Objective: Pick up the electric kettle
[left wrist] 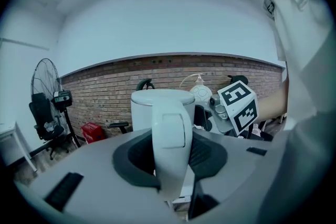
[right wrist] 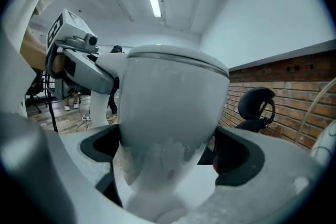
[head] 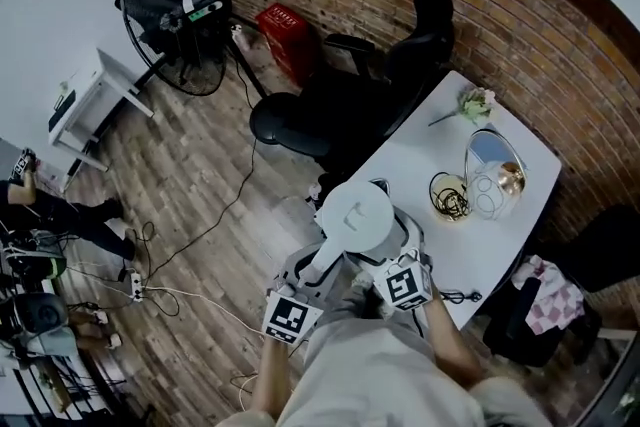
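Observation:
The white electric kettle (head: pixel 352 215) hangs in the air just off the near left edge of the white table (head: pixel 500 215), between both grippers. My left gripper (head: pixel 322 267) is shut on the kettle's handle (left wrist: pixel 169 134), which fills the gap between its jaws in the left gripper view (left wrist: pixel 169 160). My right gripper (head: pixel 385 253) grips the kettle from the other side. In the right gripper view the kettle's body (right wrist: pixel 173 107) sits between the jaws of the right gripper (right wrist: pixel 168 165), touching both pads. The kettle stands upright.
On the table are a round mirror (head: pixel 493 155), a glass bowl with cables (head: pixel 450 195) and a flower (head: pixel 475 102). Black office chairs (head: pixel 340 105) stand beyond the kettle along the brick wall. A fan (head: pixel 170 15), a red box (head: pixel 288 30) and floor cables (head: pixel 150 290) lie to the left.

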A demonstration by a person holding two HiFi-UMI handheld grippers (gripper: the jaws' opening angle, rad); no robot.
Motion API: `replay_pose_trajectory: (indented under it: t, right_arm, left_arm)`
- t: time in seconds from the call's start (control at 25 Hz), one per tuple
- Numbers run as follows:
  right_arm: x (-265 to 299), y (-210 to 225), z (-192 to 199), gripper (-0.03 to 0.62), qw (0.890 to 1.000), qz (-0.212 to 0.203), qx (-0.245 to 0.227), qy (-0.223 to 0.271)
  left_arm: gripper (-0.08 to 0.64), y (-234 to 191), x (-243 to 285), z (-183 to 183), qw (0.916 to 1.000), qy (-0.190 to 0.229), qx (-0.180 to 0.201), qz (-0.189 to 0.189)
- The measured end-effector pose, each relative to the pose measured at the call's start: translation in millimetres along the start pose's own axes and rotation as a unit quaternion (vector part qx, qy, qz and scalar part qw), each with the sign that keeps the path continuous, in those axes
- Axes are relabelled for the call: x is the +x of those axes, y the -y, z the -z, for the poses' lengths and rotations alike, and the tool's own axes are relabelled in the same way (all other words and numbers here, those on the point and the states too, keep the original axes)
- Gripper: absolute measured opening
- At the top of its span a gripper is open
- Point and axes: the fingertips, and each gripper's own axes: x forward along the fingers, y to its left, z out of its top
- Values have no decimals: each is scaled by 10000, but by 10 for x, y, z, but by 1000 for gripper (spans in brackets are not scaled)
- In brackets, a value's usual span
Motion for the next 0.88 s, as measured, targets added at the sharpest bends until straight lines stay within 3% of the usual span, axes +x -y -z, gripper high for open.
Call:
replay_pose_trajectory:
  t: [0.52, 0.88]
  right_arm:
    - [409, -659, -463, 565, 9934, -1024, -390, 333]
    - [531, -886, -613, 565, 9893, -1292, -529, 433]
  left_arm:
    - [124, -372, -707, 114, 9942, 58, -340, -1019]
    - [124, -488, -961, 159, 9891, 53, -550, -1365]
